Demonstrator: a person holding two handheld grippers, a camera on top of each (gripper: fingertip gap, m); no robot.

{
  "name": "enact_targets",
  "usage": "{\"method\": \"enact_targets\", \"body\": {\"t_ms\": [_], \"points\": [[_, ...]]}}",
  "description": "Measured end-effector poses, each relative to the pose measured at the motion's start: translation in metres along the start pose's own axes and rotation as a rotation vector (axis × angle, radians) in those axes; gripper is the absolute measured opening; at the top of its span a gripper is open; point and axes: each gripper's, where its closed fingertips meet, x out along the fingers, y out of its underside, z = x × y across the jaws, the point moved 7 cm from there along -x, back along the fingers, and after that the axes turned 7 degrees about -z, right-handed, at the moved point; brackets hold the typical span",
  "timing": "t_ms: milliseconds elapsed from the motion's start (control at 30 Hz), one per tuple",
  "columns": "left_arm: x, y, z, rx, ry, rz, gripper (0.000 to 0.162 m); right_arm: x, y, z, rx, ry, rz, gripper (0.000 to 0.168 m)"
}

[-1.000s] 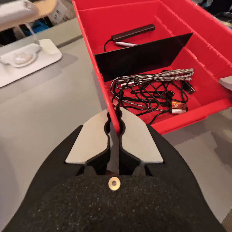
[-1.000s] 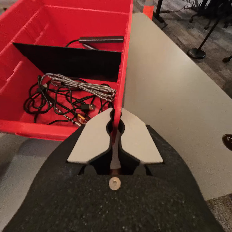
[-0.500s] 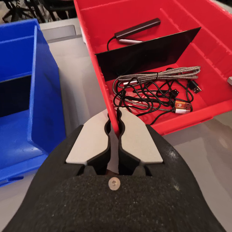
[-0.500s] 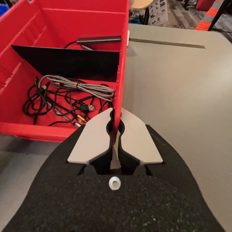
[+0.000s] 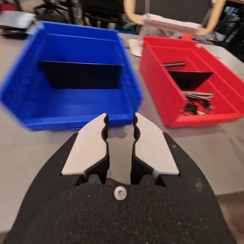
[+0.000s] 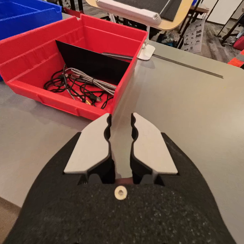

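A red bin (image 6: 59, 97) with a black divider (image 6: 92, 64) stands on the grey table (image 6: 184, 105). Tangled black and braided cables (image 6: 84, 85) lie in its front compartment, and a dark bar-shaped device (image 6: 117, 55) lies behind the divider. My right gripper (image 6: 121, 116) is open and empty, just off the bin's front right corner, not touching it. In the left wrist view the red bin (image 5: 198, 120) is at the right and a blue bin (image 5: 74, 118) with a black divider (image 5: 81, 76) at the left. My left gripper (image 5: 120, 117) is open and empty in front of the blue bin's front right corner.
A white desk lamp with a silver head (image 6: 129, 13) and a flat base (image 6: 146, 52) stands behind the red bin. A dark slot (image 6: 188, 66) runs across the table at the back right. Chairs and stands crowd the floor beyond the table. Tip to tip, the grippers are about 35 centimetres apart.
Both grippers have let go of the red bin's side walls, opened, and pulled back from it. The left gripper now faces the blue bin, and the red bin rests on the table.
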Motion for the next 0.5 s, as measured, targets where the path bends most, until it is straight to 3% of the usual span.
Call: {"method": "enact_targets", "body": {"t_ms": [100, 200, 267, 400, 500], "points": [[-0.012, -0.007, 0.074, -0.001, -0.169, -0.001, 0.040, -0.005, -0.006, 0.009, 0.023, -0.048, -0.033, 0.024], [0.006, -0.010, 0.119, -0.005, -0.187, 0.033, 0.047, -0.002, -0.020, 0.032, 0.012, -0.152, -0.096, 0.020], [0.025, -0.013, 0.133, 0.000, -0.144, -0.018, 0.037, 0.003, -0.026, 0.055, -0.022, -0.236, -0.106, 0.021], [0.064, -0.006, 0.142, 0.077, -0.088, 0.053, 0.033, 0.005, -0.034, 0.116, -0.075, -0.466, -0.117, 0.029], [0.068, -0.003, 0.145, 0.080, -0.085, 0.079, 0.005, 0.005, -0.033, 0.169, -0.099, -0.625, -0.096, 0.032]]}}
